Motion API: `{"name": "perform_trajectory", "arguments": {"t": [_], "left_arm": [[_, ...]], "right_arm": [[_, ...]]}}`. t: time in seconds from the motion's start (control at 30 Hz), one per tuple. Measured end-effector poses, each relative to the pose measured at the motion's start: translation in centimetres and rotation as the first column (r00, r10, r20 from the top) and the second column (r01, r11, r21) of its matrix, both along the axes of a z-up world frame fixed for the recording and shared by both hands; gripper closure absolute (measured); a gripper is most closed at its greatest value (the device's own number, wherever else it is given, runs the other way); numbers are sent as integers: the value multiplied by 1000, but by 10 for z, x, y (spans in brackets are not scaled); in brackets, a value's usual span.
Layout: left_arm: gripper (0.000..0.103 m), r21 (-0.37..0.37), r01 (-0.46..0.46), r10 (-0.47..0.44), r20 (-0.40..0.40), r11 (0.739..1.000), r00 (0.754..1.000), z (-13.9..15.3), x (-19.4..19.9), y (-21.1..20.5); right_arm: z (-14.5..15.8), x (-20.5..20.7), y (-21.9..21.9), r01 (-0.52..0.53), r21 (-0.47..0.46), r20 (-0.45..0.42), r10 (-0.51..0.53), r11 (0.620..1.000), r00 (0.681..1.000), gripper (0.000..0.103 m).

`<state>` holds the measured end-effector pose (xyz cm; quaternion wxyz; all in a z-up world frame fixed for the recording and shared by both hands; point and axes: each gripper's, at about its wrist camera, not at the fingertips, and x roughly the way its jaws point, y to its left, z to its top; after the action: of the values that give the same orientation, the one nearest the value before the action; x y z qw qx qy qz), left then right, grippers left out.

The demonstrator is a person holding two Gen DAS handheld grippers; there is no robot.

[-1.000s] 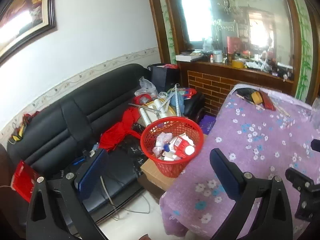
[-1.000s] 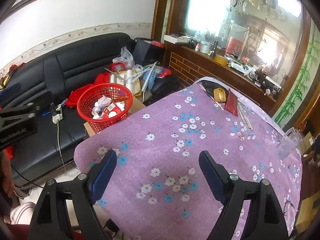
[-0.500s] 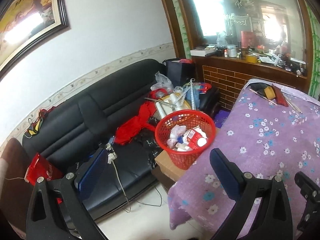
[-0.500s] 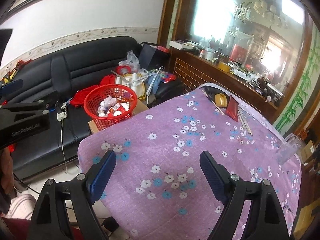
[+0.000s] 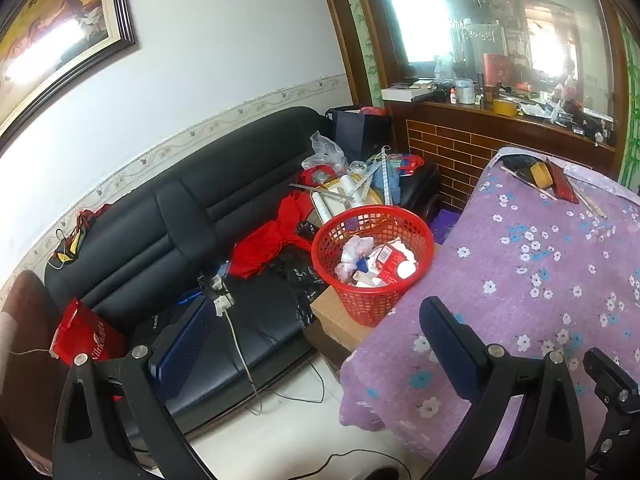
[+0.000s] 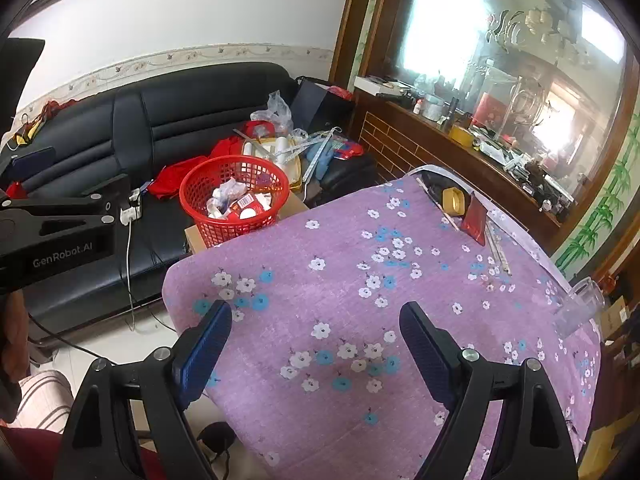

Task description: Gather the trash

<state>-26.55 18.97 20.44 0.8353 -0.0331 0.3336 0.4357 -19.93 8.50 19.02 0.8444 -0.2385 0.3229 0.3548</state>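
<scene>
While held above the room's clutter, both tools empty:
Left gripper (image 5: 316,340): raised over the gap between sofa and surface, pointing forward and slightly down; fingers (image 5: 448,340) spread wide, nothing between them; left finger over the sofa seat, right finger over the cloth's near corner.
Sofa (image 5: 168,232): black leather, along the wall, strewn with red cloth (image 5: 272,244), a power strip and bags.
Red basket (image 5: 372,264): upright on a cardboard box (image 5: 340,320), just beside the surface's left edge, between sofa and surface; holding the trash (image 5: 376,264), crumpled white wrappers, a red-and-white carton, small white containers.
Surface (image 6: 360,280): covered in purple floral cloth; far end carrying a tape roll (image 6: 454,200), a red packet (image 6: 474,218) and thin sticks, well apart from both tools.
Right gripper (image 6: 316,344): poised above the near part of the surface, tilted down at the cloth; fingers (image 6: 424,344) wide apart, gripping nothing, not touching the cloth.
Clear plastic jug (image 6: 580,308): at the surface's right edge.
</scene>
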Motion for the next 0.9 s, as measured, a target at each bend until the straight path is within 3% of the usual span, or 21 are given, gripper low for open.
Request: {"name": "perform_trajectory", "arguments": {"t": [0.9], "left_arm": [[2, -5, -33, 33, -1, 999, 999, -2, -12, 5]], "right_arm": [[-5, -8, 16, -45, -18, 3, 45, 999, 999, 14]]}}
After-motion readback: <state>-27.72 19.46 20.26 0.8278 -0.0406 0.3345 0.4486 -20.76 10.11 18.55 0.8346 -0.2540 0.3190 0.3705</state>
